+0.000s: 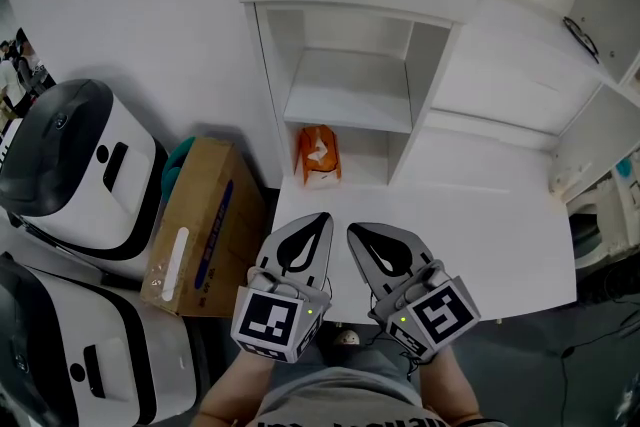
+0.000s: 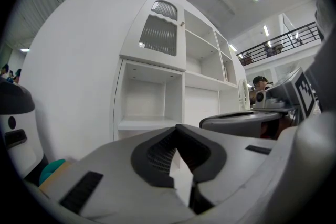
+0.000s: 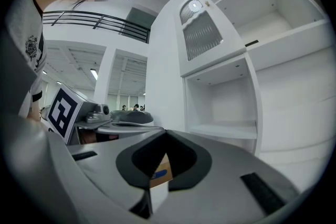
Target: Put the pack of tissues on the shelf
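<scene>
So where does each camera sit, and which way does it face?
Head view: on the person's head, steeply down at the white table, orange tissue pack, left gripper and right gripper.
Left gripper view: on the left gripper, along its shut jaws toward the white shelf unit; right gripper alongside.
Right gripper view: on the right gripper, same direction; left gripper alongside.
Shared: the shelf unit.

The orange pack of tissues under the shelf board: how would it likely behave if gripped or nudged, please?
The pack of tissues looks like a soft, crinkled wrapper, so it would probably squash under a grip and weigh little. It seems to stand on end in the white shelf unit, so a nudge may tip it.
</scene>
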{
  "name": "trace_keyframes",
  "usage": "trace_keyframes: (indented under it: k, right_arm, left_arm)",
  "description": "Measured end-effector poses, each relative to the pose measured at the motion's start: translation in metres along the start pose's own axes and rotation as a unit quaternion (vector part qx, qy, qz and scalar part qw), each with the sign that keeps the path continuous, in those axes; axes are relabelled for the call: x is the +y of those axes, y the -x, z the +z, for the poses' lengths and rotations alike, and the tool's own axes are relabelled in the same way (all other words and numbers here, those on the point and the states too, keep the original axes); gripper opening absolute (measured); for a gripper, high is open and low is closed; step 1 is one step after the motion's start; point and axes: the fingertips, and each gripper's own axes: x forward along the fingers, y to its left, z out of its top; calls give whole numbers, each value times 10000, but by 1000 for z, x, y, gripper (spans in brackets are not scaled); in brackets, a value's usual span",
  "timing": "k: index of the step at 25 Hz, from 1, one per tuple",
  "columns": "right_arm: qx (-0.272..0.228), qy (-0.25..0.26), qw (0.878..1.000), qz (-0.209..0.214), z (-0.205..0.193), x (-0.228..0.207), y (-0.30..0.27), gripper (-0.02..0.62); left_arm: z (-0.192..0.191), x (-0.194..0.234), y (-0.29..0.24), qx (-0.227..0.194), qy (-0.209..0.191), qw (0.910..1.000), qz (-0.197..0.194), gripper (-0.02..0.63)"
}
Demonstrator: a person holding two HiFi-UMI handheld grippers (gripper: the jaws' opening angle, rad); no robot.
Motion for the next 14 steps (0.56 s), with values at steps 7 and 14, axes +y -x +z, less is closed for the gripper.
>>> trace_keyframes:
  k: [7,14]
  right_arm:
    - [15,-12,10000,28,1,-2,5,9]
    - [-39,-13,10000,17,0,-4,11,9]
  left_arm:
    - [3,-4,0,-19,-26,10000,79,26]
    - [5,-7,-1,-51,-29,9999,120,26]
